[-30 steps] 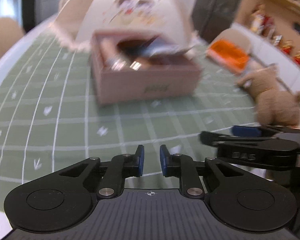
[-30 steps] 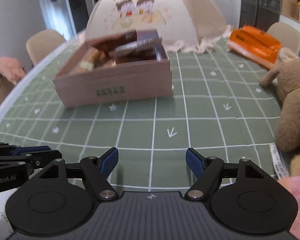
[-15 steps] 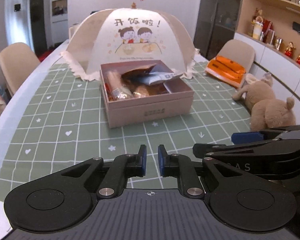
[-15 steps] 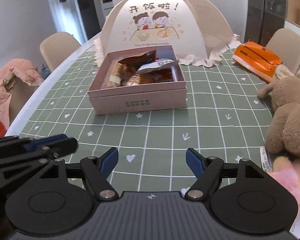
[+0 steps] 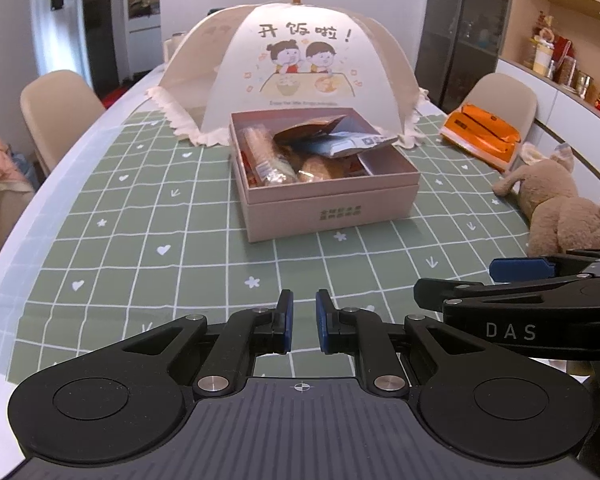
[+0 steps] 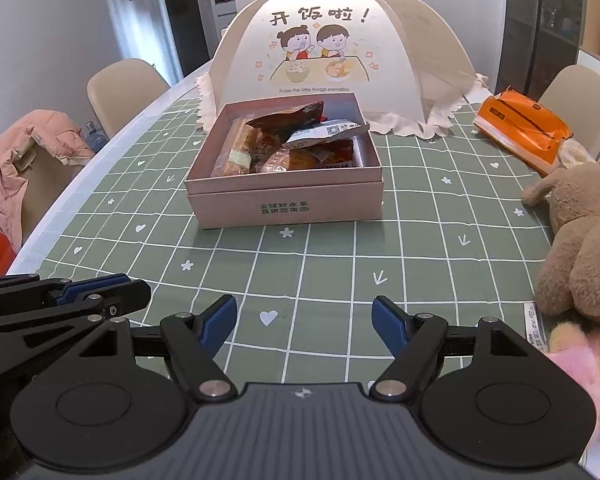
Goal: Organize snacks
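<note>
On the tablecloth, pink snack box sits squarely, front facing camera.

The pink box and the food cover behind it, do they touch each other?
Cannot tell. In both wrist views the pink box hides the lower edge of the food cover, so neither contact nor gap shows.

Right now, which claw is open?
The right claw: its blue pads stand wide apart with nothing between them, while the left claw is shut.

Home dining room for sure: long table with green checked cloth, mesh food cover, beige chairs around, plush toy, display shelves of knick-knacks along the wall.
</note>
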Demonstrator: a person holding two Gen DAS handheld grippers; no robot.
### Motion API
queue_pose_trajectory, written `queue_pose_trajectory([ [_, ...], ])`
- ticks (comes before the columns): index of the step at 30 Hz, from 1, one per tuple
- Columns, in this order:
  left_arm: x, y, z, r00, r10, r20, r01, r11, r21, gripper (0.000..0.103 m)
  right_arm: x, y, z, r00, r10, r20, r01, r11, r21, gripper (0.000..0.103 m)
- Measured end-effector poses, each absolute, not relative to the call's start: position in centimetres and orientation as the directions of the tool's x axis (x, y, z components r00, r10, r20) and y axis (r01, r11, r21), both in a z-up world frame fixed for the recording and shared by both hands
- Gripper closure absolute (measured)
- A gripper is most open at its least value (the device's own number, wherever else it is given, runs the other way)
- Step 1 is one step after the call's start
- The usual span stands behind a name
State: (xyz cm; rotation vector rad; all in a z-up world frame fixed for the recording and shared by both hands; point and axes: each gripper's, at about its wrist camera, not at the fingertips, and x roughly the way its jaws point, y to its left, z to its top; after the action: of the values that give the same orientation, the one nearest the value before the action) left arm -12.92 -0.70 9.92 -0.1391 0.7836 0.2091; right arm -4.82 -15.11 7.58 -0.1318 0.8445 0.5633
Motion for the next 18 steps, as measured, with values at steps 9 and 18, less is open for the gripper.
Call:
queue_pose_trajectory([
  [9, -12.78, -0.67, 9.84, 0.682, 0.137, -0.718, -0.249, 0.967, -0.052, 0.087, -4.72, -15.09, 7.39, 0.522, 0.419, -0.743, -0.521, 0.846, 0.112, 0.028],
  [18, -12.82, -0.82, 9.82, 0.682, 0.138, -0.718, -0.25, 0.967, -0.052, 0.087, -4.73, -15.1, 7.38, 0.522, 0.423, -0.74, -0.524, 0.844, 0.113, 0.028],
])
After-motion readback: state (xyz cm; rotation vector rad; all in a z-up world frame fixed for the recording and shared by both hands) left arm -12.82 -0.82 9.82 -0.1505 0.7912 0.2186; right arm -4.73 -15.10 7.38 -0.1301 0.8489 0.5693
